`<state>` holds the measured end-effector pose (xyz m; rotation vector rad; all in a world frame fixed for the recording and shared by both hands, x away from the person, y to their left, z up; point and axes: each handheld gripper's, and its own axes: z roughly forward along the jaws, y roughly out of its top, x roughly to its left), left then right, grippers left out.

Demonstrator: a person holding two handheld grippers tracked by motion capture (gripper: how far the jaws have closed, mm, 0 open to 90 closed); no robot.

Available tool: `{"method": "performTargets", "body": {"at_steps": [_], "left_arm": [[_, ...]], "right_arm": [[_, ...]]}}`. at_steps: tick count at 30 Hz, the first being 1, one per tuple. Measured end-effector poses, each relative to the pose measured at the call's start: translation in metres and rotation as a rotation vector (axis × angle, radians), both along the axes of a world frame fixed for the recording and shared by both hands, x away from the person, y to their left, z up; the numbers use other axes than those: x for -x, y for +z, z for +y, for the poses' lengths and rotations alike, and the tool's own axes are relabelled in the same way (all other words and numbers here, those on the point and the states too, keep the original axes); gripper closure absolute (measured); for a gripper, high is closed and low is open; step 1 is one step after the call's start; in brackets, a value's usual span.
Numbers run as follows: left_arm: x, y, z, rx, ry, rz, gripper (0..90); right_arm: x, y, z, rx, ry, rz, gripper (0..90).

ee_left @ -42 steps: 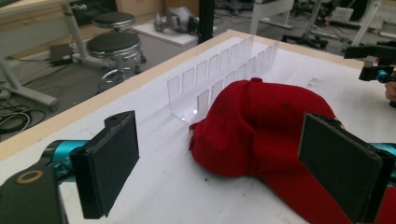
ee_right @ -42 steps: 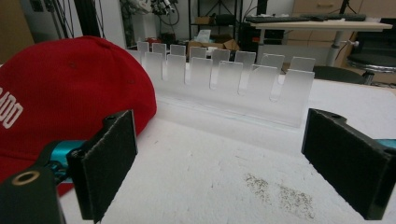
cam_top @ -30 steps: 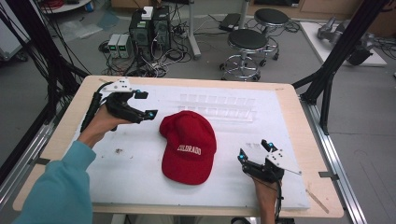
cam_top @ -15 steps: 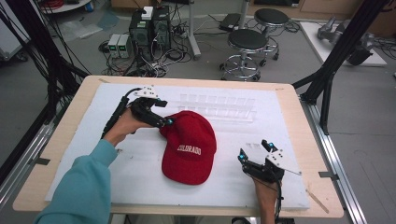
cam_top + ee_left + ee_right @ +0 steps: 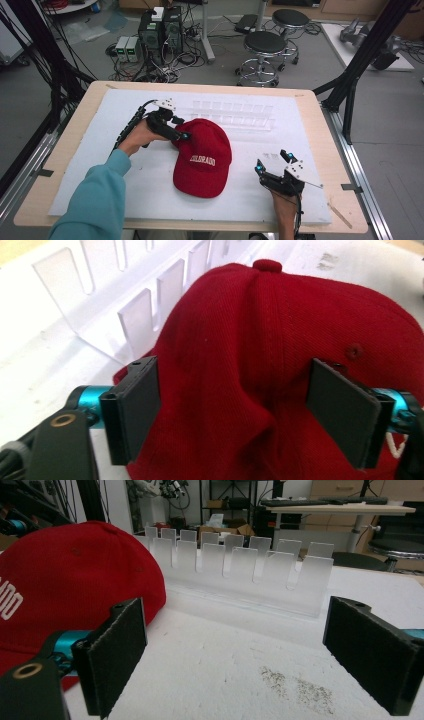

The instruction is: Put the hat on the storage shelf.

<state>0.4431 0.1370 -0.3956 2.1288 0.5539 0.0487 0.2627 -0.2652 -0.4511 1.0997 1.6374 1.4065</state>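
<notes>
From the high view, a red cap (image 5: 203, 156) lies near the middle of the white mat (image 5: 90, 150) on the table (image 5: 50, 145), its brim toward the person. The left gripper (image 5: 177, 131) sits at the cap's back edge, just in front of a clear slotted rack (image 5: 235, 114). The right gripper (image 5: 272, 161) rests on the mat well apart from the cap, to its right.

In the left gripper view, the jaws stand wide, straddling the rear of the cap's crown, with fabric between them but not yet pinched. To grip well, I judge they should close on a fold of the back panel, low enough to catch cloth without pressing the mat.

In the right gripper view, the jaws are wide and hold nothing, facing the rack with the cap at the left.
</notes>
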Motion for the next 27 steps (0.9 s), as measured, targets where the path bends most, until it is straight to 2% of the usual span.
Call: {"method": "performTargets", "body": {"at_steps": [4,5,8,11,12,13,15,17,21,24,27], "left_arm": [[-0.002,-0.006,-0.003,0.0,-0.022,0.03,28.4],[-0.002,-0.008,-0.003,0.005,-0.034,0.05,30.7],[-0.001,-0.011,-0.005,0.002,-0.073,0.077,40.1],[0.002,-0.011,-0.008,-0.013,-0.095,0.077,53.2],[0.003,-0.01,-0.009,-0.013,-0.087,0.074,57.2],[0.004,-0.01,-0.01,-0.014,-0.086,0.079,68.1],[0.005,-0.008,-0.011,-0.015,-0.073,0.079,70.5],[0.007,-0.006,-0.011,-0.02,-0.045,0.089,77.8],[0.01,0.001,-0.009,-0.024,-0.018,0.084,83.6],[0.015,0.006,-0.005,-0.002,0.003,0.067,84.9],[0.017,0.008,0.0,0.01,0.018,0.07,85.6]], "right_arm": [[0.0,0.0,0.0,-0.001,-0.001,0.003,9.4],[0.0,0.0,0.0,0.0,-0.001,0.003,9.4],[0.0,0.0,0.0,-0.001,-0.001,0.003,9.4],[0.0,0.0,0.0,-0.003,-0.001,0.003,9.4],[0.0,0.0,0.0,-0.001,-0.001,0.003,9.4],[0.0,0.0,0.0,0.001,-0.001,0.002,9.4],[0.0,0.0,0.0,0.001,-0.001,0.002,9.4],[0.0,0.0,0.0,-0.001,-0.001,0.0,9.4],[0.0,0.0,0.0,-0.002,-0.001,0.002,9.4],[0.0,0.0,0.0,-0.001,0.0,0.002,9.4],[0.0,0.0,0.0,-0.002,-0.001,0.003,9.4]]}}
